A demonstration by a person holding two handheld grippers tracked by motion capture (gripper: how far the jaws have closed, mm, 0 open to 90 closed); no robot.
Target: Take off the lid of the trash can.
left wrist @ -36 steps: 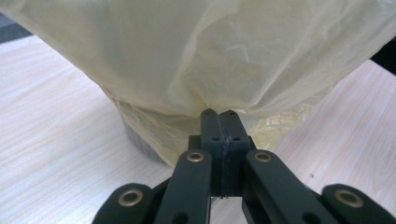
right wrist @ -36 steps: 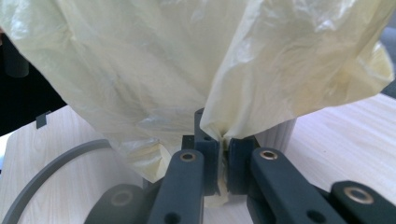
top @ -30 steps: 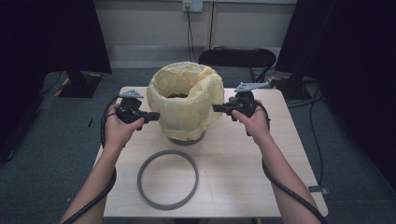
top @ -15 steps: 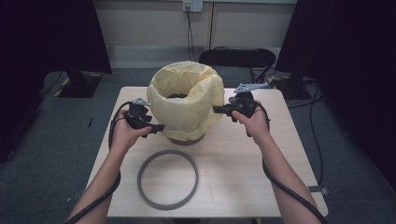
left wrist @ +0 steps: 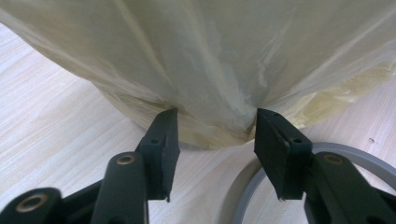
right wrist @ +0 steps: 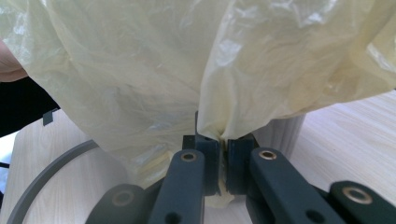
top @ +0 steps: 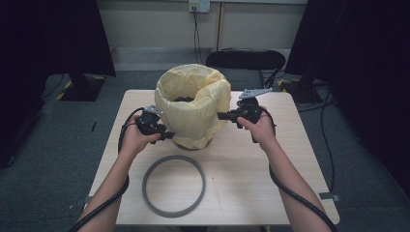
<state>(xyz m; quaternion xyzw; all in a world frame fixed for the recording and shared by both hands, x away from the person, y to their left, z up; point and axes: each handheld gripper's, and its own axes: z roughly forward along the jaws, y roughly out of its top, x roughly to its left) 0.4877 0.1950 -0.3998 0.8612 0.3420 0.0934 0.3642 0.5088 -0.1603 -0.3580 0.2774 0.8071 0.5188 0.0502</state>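
In the high view, a pale yellow plastic bag is draping over a grey round bin at the table's far middle, with a grey plastic ring lying nearer. The left gripper is meeting the bag's lower left side; the right gripper is gripping its right side.

In the left gripper view, the jaws, just closing, are standing half apart around the bag's hem, tips touching.

In the right gripper view, narrow jaws are pinching a fold of the bag.

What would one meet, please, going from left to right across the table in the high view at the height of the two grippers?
Left gripper → yellow plastic bag draped over the bin → right gripper, shut on the bag's edge, its hand behind it.
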